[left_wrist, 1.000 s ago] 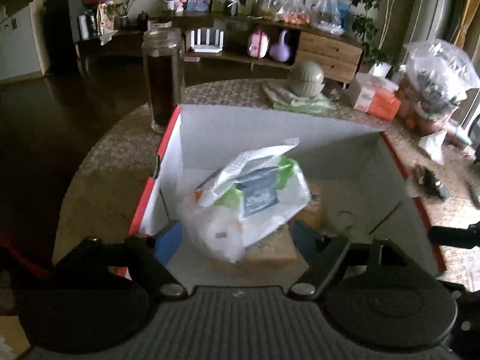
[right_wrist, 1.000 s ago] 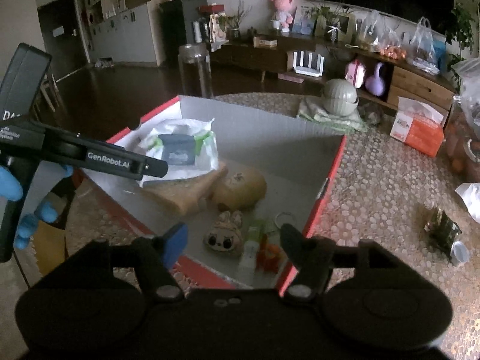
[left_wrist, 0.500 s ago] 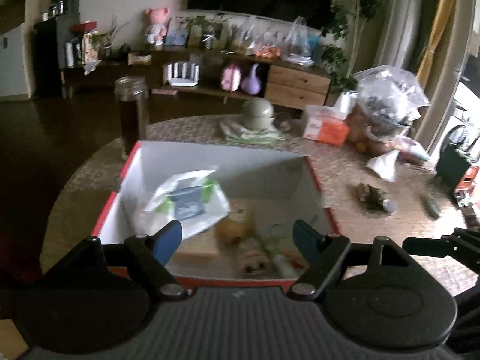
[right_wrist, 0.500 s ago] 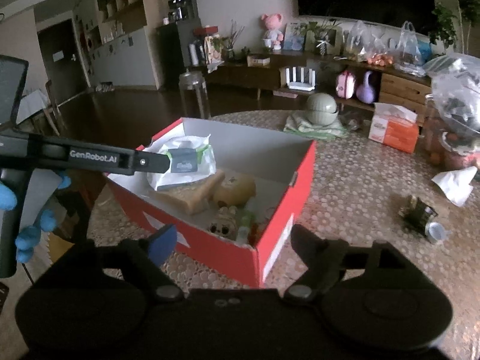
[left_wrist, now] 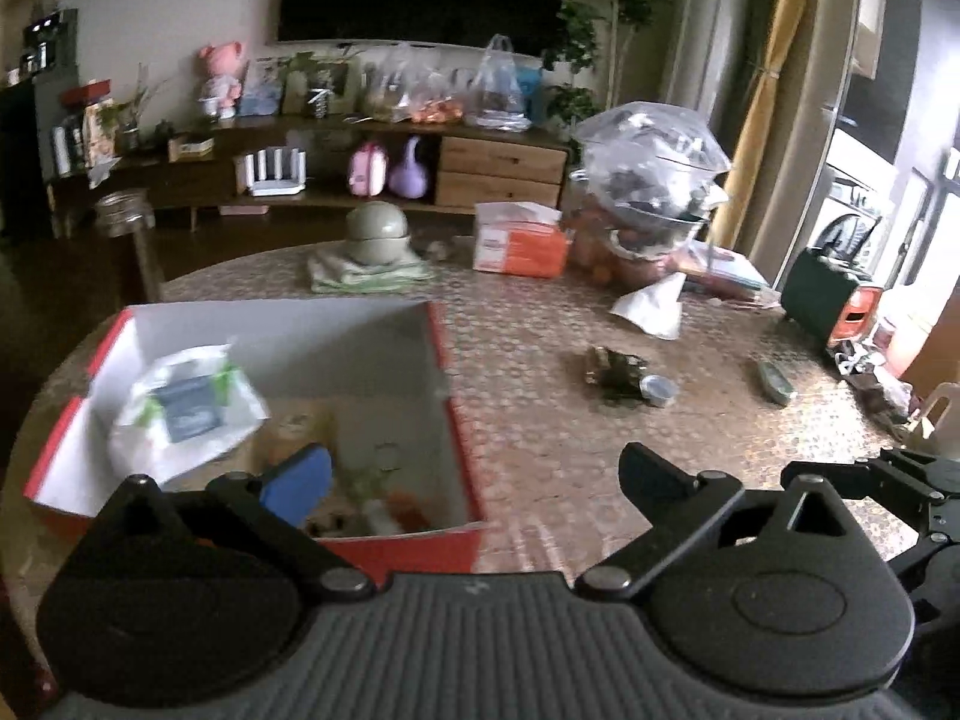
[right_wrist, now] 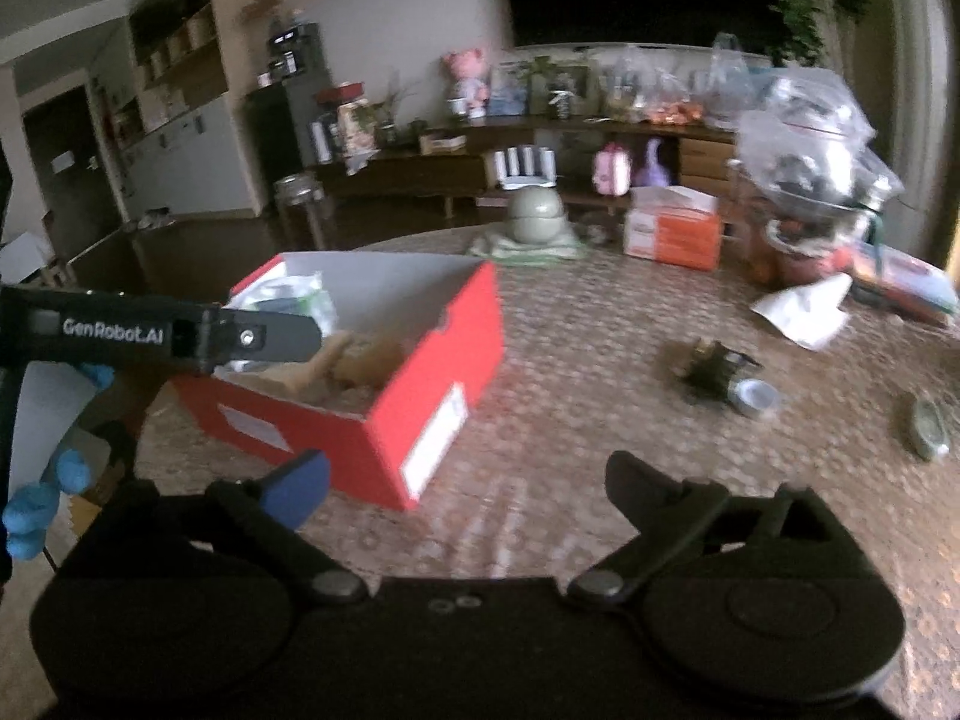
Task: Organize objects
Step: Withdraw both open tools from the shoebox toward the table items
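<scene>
Left gripper [left_wrist: 474, 477]: jaws spread wide, just been opening, nothing between them; hovering over the near right corner of the box.
Right gripper [right_wrist: 468, 483]: jaws released and wide, just been opening, empty; above bare counter, just near of the box's right corner.
Red box [left_wrist: 441, 354]: open-topped, white inside, on the left part of the counter [left_wrist: 540, 420].
Wipes pack [left_wrist: 189, 408]: white and green, lying in the far left of the box.
Other contents: a tan rounded thing [right_wrist: 369, 360] and small items at the near end, too blurred to name.
Dark wrapper [left_wrist: 615, 369]: on the counter right of the box, well apart, a small round cap [left_wrist: 657, 389] touching it.
Orange tissue box [left_wrist: 519, 240]: far side of the counter.
Green bowl-shaped pot [left_wrist: 378, 234]: on a folded cloth, far centre.
Gloved hand [right_wrist: 42, 504]: blue, at far left in the right wrist view, holding the left gripper.
</scene>
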Demonstrator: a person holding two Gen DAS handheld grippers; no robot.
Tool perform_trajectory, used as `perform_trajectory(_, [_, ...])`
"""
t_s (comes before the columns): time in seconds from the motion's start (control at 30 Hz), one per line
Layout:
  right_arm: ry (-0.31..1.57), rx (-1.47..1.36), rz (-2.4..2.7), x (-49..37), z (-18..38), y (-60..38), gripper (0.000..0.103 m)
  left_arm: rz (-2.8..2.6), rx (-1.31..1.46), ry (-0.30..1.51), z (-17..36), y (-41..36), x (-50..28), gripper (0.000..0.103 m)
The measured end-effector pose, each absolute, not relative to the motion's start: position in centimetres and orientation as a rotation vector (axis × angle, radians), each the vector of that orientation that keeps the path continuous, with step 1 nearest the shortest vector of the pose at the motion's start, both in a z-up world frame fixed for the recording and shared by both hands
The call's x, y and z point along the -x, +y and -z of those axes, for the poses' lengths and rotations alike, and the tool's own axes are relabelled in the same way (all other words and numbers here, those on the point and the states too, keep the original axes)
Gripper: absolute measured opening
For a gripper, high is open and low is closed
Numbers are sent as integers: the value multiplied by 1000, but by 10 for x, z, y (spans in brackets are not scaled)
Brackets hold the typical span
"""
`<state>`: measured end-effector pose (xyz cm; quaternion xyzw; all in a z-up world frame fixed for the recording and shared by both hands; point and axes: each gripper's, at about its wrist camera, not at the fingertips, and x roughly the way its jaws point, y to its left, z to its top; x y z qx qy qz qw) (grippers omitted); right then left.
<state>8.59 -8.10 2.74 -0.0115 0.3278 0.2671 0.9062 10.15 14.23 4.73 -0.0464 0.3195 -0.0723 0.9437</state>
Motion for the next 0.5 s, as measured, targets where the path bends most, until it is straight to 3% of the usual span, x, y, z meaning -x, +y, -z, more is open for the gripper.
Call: perform_trajectory(0.5, [664,-11,-332,-91,10,-182,103,343,65,656,-11,39,-131,103])
